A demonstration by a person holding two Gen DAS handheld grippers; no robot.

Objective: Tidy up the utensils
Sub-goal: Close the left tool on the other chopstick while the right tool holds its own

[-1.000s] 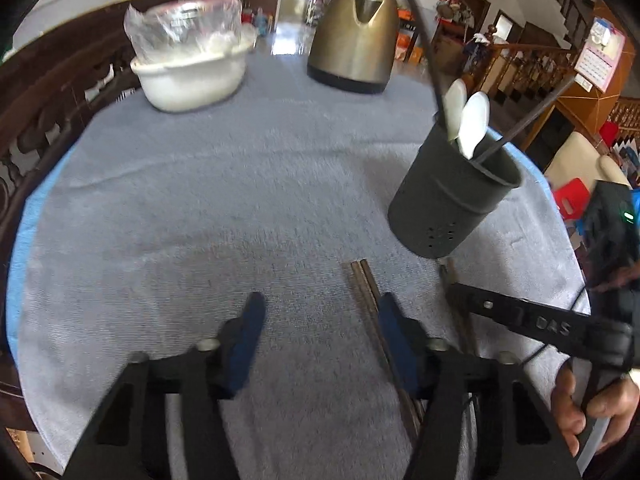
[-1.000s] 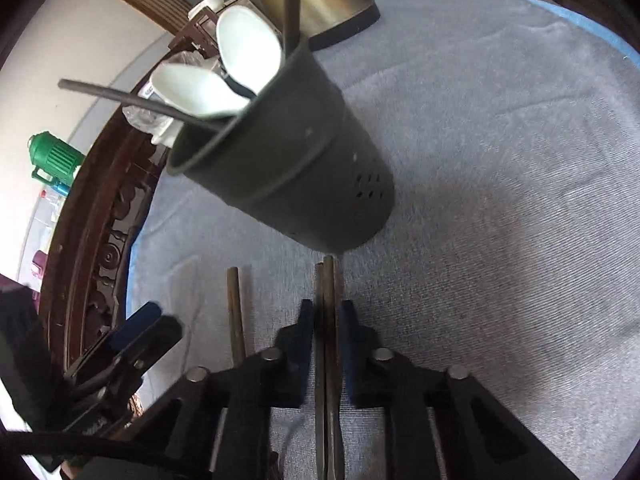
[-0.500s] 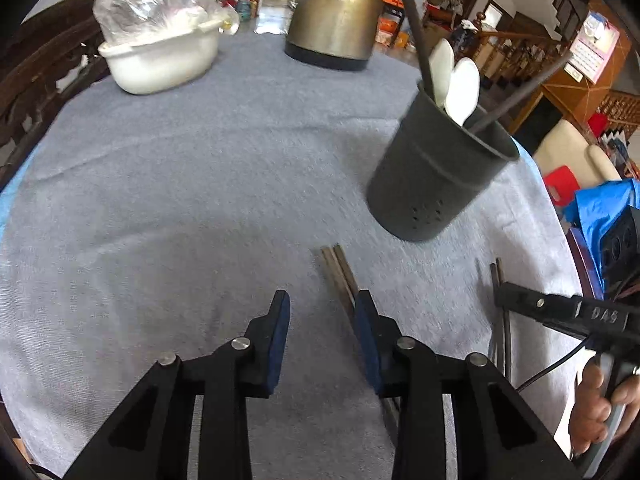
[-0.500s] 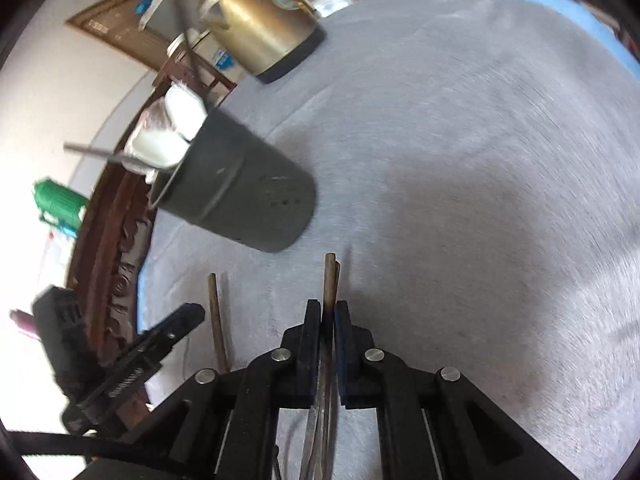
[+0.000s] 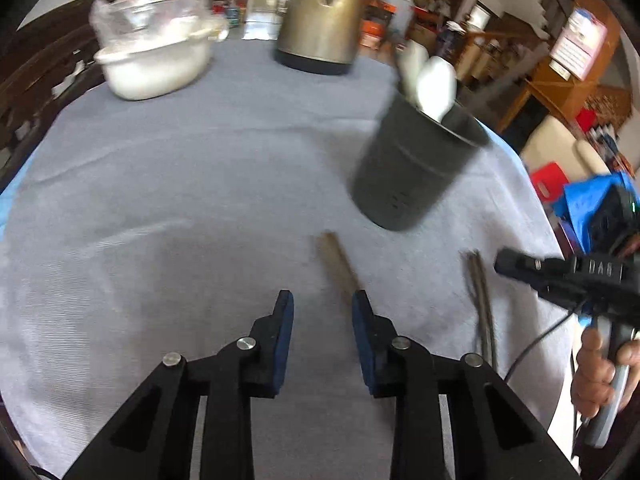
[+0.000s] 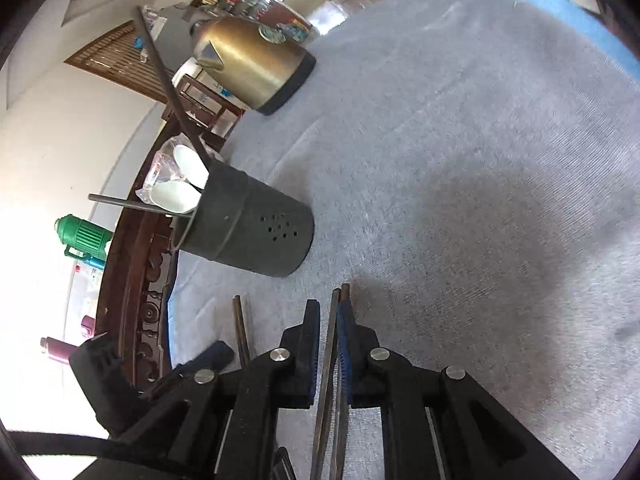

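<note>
A dark utensil holder (image 5: 412,172) stands on the grey cloth with white spoons (image 5: 436,84) and dark chopsticks in it. A brown chopstick pair (image 5: 338,262) lies in front of my left gripper (image 5: 322,312), its near end running in by the right finger. The left jaws are closing and press on nothing. My right gripper (image 6: 329,316) has a second chopstick pair (image 6: 334,340) between its pads. Its jaws are opening, and a slit shows beside the left pad. The holder (image 6: 248,232) is up and to the left of it.
A gold kettle (image 5: 320,16) and a white bowl under plastic wrap (image 5: 156,60) stand at the far side of the table. A carved wooden chair back (image 6: 136,280) borders the cloth. A hand (image 5: 592,376) holds the right gripper's handle at the table edge.
The right gripper carried its chopstick pair away from the holder's base and rolled, clamped tight, then parted a little. The left jaws have narrowed steadily.
</note>
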